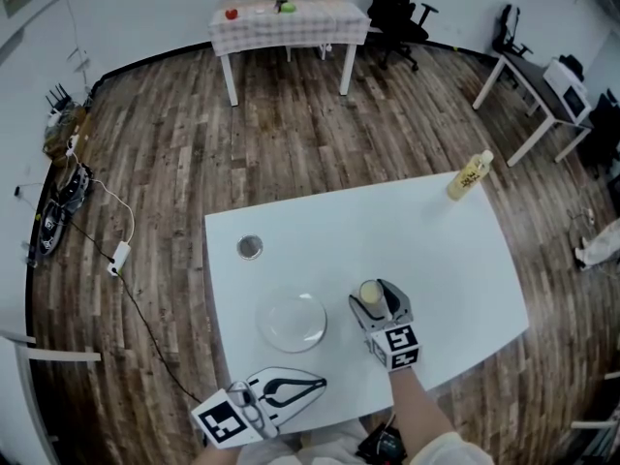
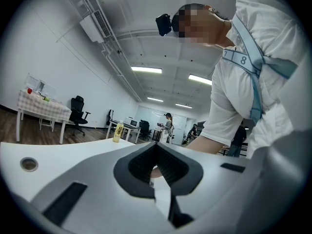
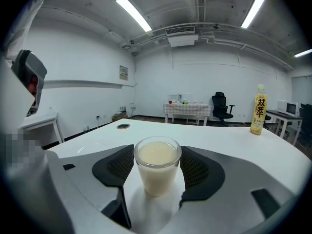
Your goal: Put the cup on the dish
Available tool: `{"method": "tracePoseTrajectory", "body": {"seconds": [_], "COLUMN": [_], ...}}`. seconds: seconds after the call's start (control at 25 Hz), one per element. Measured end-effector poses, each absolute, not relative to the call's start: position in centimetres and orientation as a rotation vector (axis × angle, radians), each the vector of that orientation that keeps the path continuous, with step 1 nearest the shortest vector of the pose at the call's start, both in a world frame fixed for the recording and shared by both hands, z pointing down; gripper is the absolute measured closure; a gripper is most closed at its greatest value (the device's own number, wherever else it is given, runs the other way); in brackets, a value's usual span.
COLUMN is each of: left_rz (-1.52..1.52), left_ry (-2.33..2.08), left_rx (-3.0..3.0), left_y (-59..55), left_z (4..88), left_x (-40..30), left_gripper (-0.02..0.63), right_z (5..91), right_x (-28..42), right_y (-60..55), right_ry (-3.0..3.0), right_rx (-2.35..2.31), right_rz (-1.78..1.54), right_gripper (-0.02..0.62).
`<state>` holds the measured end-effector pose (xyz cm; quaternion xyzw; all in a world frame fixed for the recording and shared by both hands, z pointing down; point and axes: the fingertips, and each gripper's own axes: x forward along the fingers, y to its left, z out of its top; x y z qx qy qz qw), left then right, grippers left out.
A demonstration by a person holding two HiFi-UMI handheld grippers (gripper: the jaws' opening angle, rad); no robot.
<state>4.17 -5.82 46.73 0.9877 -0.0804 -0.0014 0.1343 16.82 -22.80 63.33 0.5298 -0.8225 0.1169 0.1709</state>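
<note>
A clear glass cup (image 1: 370, 292) of creamy liquid stands upright on the white table (image 1: 446, 260), just right of the clear glass dish (image 1: 293, 322). My right gripper (image 1: 372, 296) is around the cup. In the right gripper view the dark pads (image 3: 117, 165) sit against both sides of the cup (image 3: 157, 172), shut on it. My left gripper (image 1: 315, 384) hovers at the table's near edge, below the dish, its jaws meeting at the tips with nothing between them. In the left gripper view the left gripper (image 2: 155, 152) points across the table toward the person's torso.
A yellow bottle (image 1: 470, 175) stands at the far right corner of the table. A round cable hole (image 1: 250, 247) lies at the left, behind the dish. Further back stand a checked-cloth table (image 1: 288, 17) and office chairs on the wood floor.
</note>
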Motion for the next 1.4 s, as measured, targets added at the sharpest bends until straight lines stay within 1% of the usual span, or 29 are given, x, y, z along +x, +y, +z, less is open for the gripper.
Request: {"method": "tracePoseTrajectory", "body": {"seconds": [0.08,0.12,0.2,0.8,0.96,1.4], "left_rz": [-0.004,-0.009,-0.014,-0.035,-0.034,-0.059], "left_ry": [-0.233,-0.235,-0.242,-0.292,-0.301,-0.351], "left_rx": [2.865,2.863,2.857,2.864,2.852,2.860], "left_y": [-5.7,-5.7,-5.9,-6.1,-5.8,-4.9], "left_z": [46.8,46.7,46.6,46.0,45.9,46.0], "left_x": [4.1,4.1,4.0,3.0,2.4,0.4], "left_gripper": [0.606,0.606,0.605,0.606,0.605,0.606], "right_z": [63.5,63.5,63.4,63.2,61.9,60.6], "right_x": [16.9,16.9,17.0,16.3,14.7,7.0], "right_y": [-22.8,-22.9,-23.0,-23.0,-22.9,-22.2], "right_ry": [-2.334,-2.333,-2.331,-2.299,-2.336,-2.459], "right_rx": [1.507,1.510,1.514,1.478,1.462,1.331], "right_rz": [0.332,0.333,0.335,0.348,0.338,0.303], "right_gripper": [0.286,0.305,0.308,0.310,0.310,0.310]}}
